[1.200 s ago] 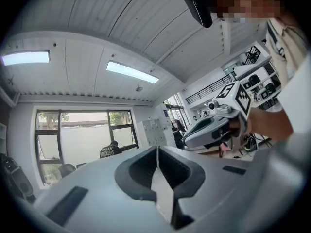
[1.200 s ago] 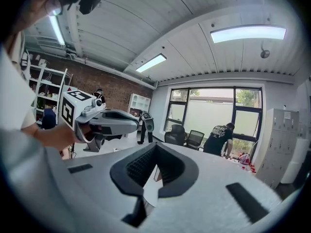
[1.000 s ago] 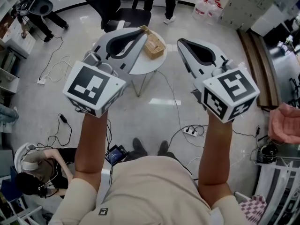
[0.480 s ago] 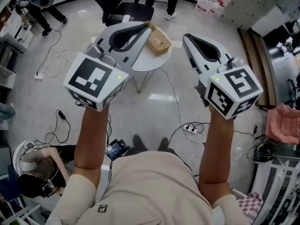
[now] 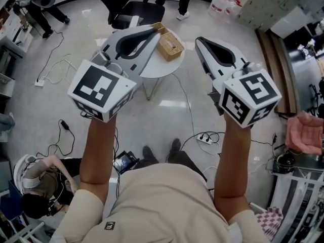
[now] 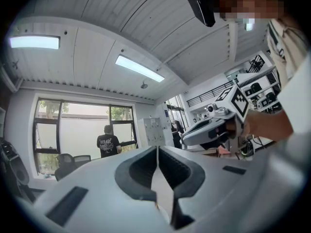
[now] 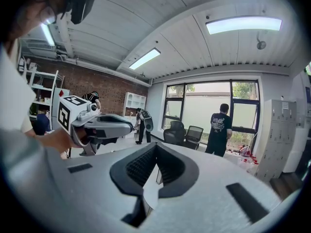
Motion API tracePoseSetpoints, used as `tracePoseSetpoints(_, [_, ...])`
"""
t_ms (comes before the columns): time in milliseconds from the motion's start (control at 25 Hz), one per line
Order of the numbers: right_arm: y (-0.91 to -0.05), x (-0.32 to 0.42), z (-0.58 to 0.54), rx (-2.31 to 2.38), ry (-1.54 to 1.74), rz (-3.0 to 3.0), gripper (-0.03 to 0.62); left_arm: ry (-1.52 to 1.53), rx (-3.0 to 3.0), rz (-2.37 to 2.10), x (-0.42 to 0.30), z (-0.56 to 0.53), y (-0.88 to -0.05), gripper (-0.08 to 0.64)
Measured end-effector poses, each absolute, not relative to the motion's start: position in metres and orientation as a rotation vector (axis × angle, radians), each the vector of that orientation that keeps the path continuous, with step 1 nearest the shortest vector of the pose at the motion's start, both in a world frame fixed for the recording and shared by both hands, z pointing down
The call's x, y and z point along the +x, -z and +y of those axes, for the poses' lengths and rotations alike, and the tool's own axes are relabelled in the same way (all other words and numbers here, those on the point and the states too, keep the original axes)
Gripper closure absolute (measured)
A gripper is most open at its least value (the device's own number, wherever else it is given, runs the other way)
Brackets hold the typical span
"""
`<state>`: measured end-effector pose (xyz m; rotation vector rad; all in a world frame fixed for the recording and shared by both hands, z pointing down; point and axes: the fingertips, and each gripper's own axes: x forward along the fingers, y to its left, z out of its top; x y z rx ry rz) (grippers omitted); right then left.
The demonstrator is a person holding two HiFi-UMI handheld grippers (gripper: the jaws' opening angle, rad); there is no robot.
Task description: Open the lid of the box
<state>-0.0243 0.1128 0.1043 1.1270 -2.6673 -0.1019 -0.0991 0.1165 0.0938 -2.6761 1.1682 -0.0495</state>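
A woven wicker box (image 5: pixel 169 45) with its lid down sits on a small round white table (image 5: pixel 161 67) far below. I hold both grippers up in the air, well above the table. In the head view my left gripper (image 5: pixel 153 31) points toward the box's left edge, and its jaws meet with nothing between them (image 6: pixel 157 148). My right gripper (image 5: pixel 198 40) hangs to the right of the box, jaws also shut and empty (image 7: pixel 156 144). Each gripper view looks out at the room and ceiling, not at the box.
A black office chair (image 5: pixel 134 11) stands behind the table, with people standing near it. Cables and a power strip (image 5: pixel 205 139) lie on the floor. A person sits low at the left (image 5: pixel 35 181). A pink cushion (image 5: pixel 306 133) and shelving are at the right.
Both grippers stay shut and raised. The table and box have shifted slightly up and right in the head view, and the left gripper's tip now lies closer to the box.
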Motion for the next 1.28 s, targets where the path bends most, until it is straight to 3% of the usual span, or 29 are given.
tracePoseSetpoints(1280, [-0.155,0.051,-0.130,0.777,-0.033,-2.826,0.598,0.231,-2.585,1.506,-0.018,-0.101,-0.136,0.548])
